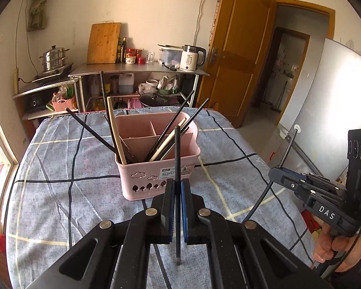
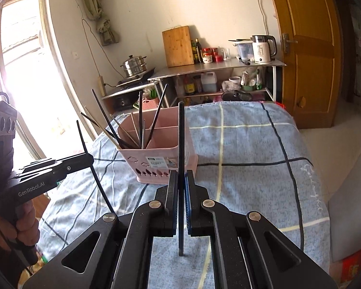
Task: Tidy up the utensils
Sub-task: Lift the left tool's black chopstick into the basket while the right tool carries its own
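Both tongs are pinched shut on a dark chopstick each, so nothing is loose on the surface right now. The left tongs (image 1: 177,207) clamp the left chopstick (image 1: 177,154) near its lower third, and the stick stands almost straight up, with its top end showing in front of the pink utensil basket (image 1: 156,168). The right tongs (image 2: 181,192) do the same with the right chopstick (image 2: 181,139): held upright, blunt end hanging below the jaws.

The basket sits on a blue checked cloth (image 1: 60,163) covering the surface, directly ahead of the left tongs and ahead and a bit to the left of the right tongs. It's divided into compartments, and the near one already has a bunch of chopsticks (image 1: 163,142) leaning every which way, dark ones plus a couple of pale wooden ones.

What matters for the drop, I reckon: each stick's long axis is vertical and the basket's opening faces up, so they're already lined up for going in end first. Left looks nearer and more square to the basket, so I'd guess it goes first. The risk is the stick's lower end catching on the near rim or on those leaning chopsticks.
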A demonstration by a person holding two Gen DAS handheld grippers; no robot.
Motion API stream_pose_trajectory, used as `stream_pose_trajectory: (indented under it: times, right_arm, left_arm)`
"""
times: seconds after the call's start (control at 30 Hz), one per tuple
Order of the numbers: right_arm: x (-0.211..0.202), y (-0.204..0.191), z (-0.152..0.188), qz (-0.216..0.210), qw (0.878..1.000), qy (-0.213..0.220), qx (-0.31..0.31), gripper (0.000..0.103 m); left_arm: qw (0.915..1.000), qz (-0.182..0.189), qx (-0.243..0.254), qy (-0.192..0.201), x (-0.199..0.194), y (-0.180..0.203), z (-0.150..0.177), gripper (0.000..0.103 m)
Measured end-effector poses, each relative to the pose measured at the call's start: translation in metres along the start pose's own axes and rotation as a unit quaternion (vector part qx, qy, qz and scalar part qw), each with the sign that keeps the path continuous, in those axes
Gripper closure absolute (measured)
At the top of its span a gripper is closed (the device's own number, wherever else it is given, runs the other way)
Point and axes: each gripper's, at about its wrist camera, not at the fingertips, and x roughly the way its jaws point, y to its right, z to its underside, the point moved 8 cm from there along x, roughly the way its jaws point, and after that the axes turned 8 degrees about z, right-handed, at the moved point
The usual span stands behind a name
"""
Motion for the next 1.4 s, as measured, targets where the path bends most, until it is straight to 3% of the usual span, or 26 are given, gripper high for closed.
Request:
stream_pose_trajectory:
  times: [0.83, 1.13, 1.4]
  right_arm:
    - [-0.036, -0.013, 0.026, 0.006, 1.0, -0.005, -0.03, 0.098]
    - [-0.039, -0.035, 0.005, -0.012, 0.999, 0.02, -0.036, 0.098]
    - [-0.031, -0.061, -0.027, -0.032, 0.998, 0.048, -0.038, 0.098]
  left_arm:
    - [0.9997, 0.017, -0.014, 0.002, -0.05, 0.006, 0.033, 0.099]
    - [0.9993, 0.014, -0.016, 0.031, -0.066, -0.002, 0.011, 0.099]
    - [0.9982, 0.001, -0.025, 0.054, -0.069, -0.026, -0.027, 0.099]
